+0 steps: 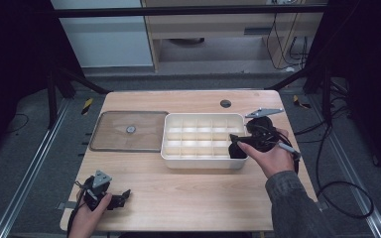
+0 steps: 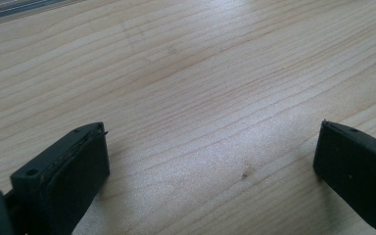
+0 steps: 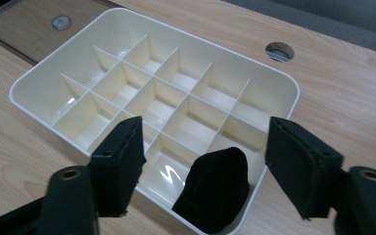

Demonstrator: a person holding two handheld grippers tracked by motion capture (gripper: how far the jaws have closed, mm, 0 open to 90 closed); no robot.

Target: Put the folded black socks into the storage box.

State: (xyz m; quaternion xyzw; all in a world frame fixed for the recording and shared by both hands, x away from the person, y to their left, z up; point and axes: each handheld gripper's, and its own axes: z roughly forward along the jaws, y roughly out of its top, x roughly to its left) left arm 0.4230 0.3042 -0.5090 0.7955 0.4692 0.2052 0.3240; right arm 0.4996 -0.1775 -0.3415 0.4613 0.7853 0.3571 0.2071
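Your glossy cream plastic tray (image 3: 279, 83), matt black cloth bundle (image 3: 218, 188) inside, smooth pale wood-grain table (image 2: 186, 73), translucent lid (image 1: 129, 131)

A light wooden table (image 1: 188, 193) carries a white divided tray (image 1: 202, 162) right of centre, toward the far edge. A flat transparent lid (image 1: 129, 130) lies just beside it, toward the left edge. A round grommet hole (image 1: 225, 103) sits near the far edge.

Both tongs are black, the left tongs (image 1: 110, 196) and right tongs (image 1: 252, 140) each topped by a grey three-cornered plate. Black cables trail off them. There's a dark grey sleeve (image 1: 293, 204) on the right arm.
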